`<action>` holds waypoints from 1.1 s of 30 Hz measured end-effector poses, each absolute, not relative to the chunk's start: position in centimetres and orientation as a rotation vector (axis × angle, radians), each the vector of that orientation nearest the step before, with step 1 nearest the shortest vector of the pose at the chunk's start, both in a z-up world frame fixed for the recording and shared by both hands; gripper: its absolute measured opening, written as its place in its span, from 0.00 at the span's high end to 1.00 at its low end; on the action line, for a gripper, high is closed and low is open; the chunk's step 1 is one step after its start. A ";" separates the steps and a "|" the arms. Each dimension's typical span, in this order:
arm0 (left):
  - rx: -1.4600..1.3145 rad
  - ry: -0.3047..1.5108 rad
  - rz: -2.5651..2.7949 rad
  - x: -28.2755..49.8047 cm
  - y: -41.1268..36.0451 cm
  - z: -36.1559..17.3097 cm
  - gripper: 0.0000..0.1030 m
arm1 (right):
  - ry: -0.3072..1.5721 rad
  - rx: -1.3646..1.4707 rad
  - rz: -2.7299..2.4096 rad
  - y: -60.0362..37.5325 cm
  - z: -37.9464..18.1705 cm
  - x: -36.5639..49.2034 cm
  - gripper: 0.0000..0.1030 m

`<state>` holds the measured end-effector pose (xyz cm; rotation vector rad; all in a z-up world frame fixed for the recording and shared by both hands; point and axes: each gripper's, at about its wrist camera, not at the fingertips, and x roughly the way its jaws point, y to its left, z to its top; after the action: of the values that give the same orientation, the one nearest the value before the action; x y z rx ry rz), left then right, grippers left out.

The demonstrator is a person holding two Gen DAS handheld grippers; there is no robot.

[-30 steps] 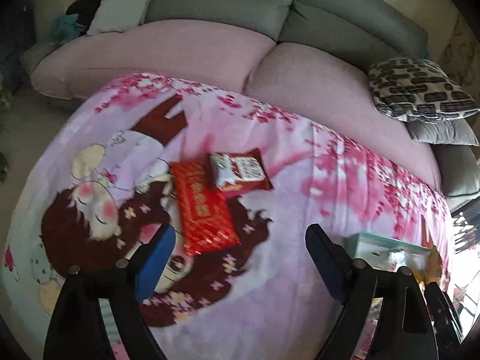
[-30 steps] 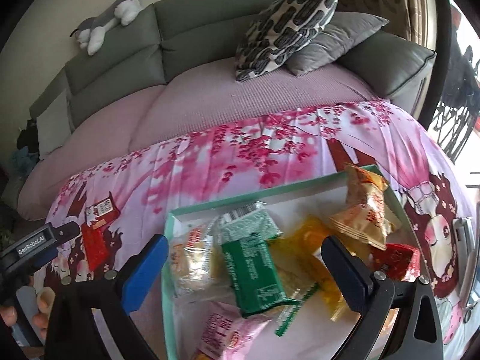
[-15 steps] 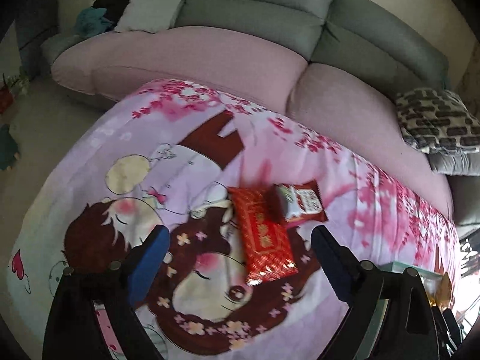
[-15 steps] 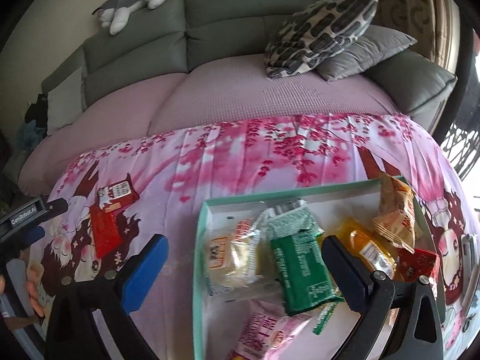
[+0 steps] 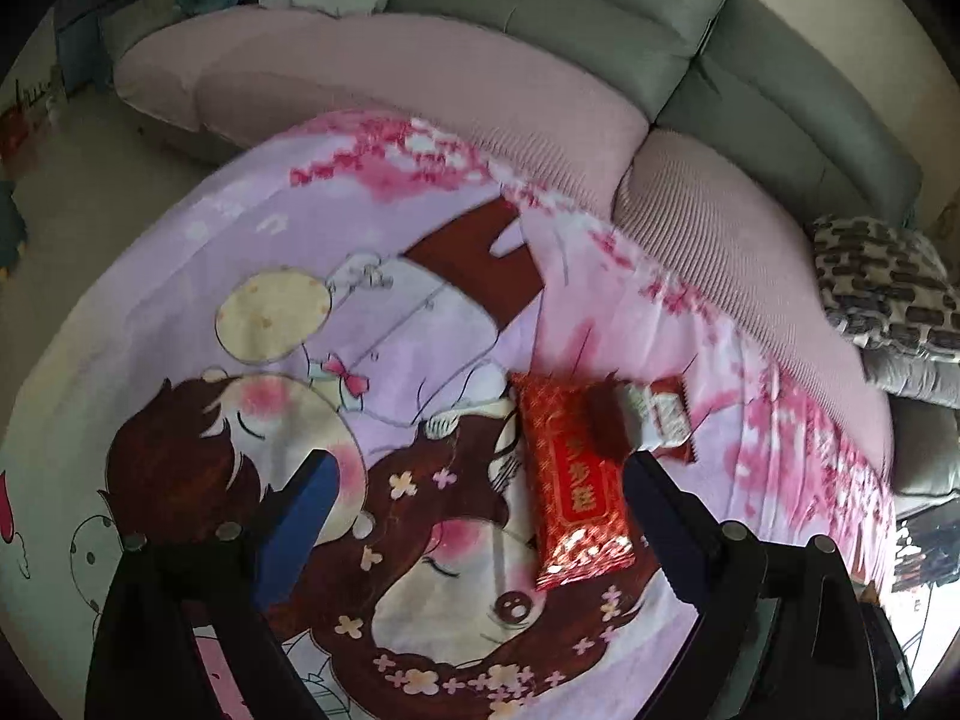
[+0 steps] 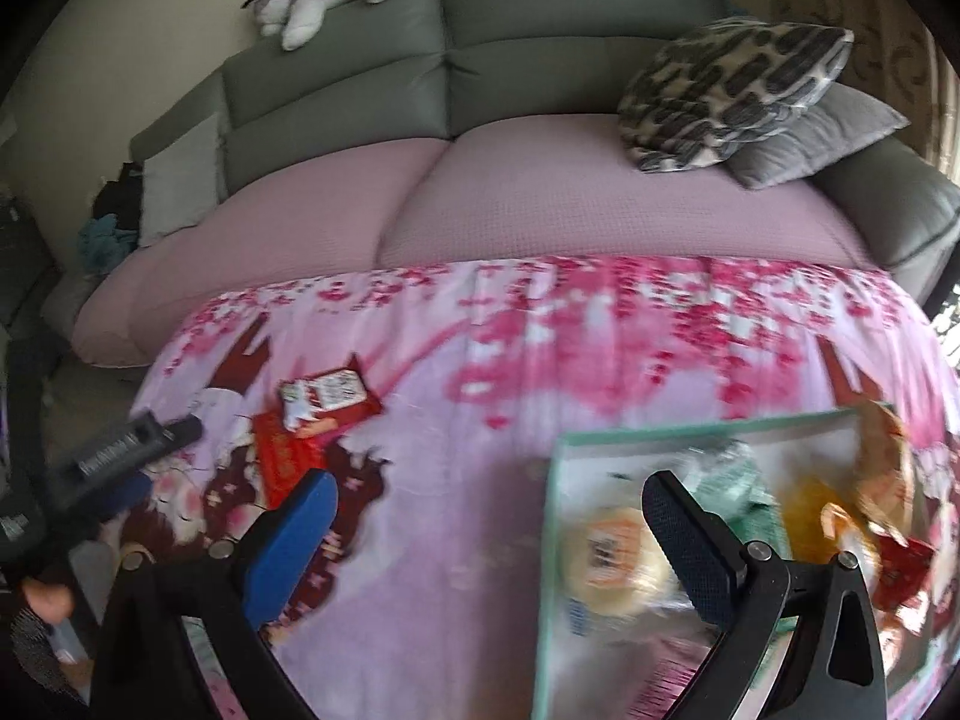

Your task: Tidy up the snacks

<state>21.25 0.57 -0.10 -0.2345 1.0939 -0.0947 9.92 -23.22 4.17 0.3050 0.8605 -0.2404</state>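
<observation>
Right now my left tongs (image 5: 474,492) hang over the cartoon blanket (image 5: 300,276) with both blue fingers (image 5: 300,516) spread wide and nothing between them. Just past the right-hand finger lies the long red snack pack (image 5: 570,480). It is flat on the blanket, a little to the right of the middle of my tongs. Its long side runs away from me, from near to far, tipping a bit to the left at the far end. So I think my left tongs need to slide right and then squeeze it across its thin side.

A bit farther, touching the top right of that pack, sits the small red and white snack (image 5: 654,420). Its edge overlaps the red pack.

My right tongs (image 6: 489,516) are spread wide too, and they hold nothing. They hang by the left edge of the green tray (image 6: 549,540), where other snacks already lie. From there the two loose snacks are well off to the left, so my left hand is the nearer one.

Far behind is the pink and grey sofa (image 6: 540,198).
</observation>
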 end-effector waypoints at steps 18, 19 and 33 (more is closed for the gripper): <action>-0.191 1.213 -0.092 23.5 -1.2 -4.9 0.07 | 1.022 0.218 -0.200 -20.1 -2.5 16.9 0.13; -0.185 1.212 -0.094 23.5 -1.5 -5.0 0.07 | 1.028 0.218 -0.201 -20.2 -2.7 17.2 0.15; -0.078 1.180 -0.114 24.4 -4.7 -5.8 0.07 | 1.040 0.274 -0.203 -22.8 -3.6 18.8 0.25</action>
<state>24.45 -4.66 -5.77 -0.0777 1.1803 -0.1136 18.75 -22.80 -3.63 0.2736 1.0403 -0.2026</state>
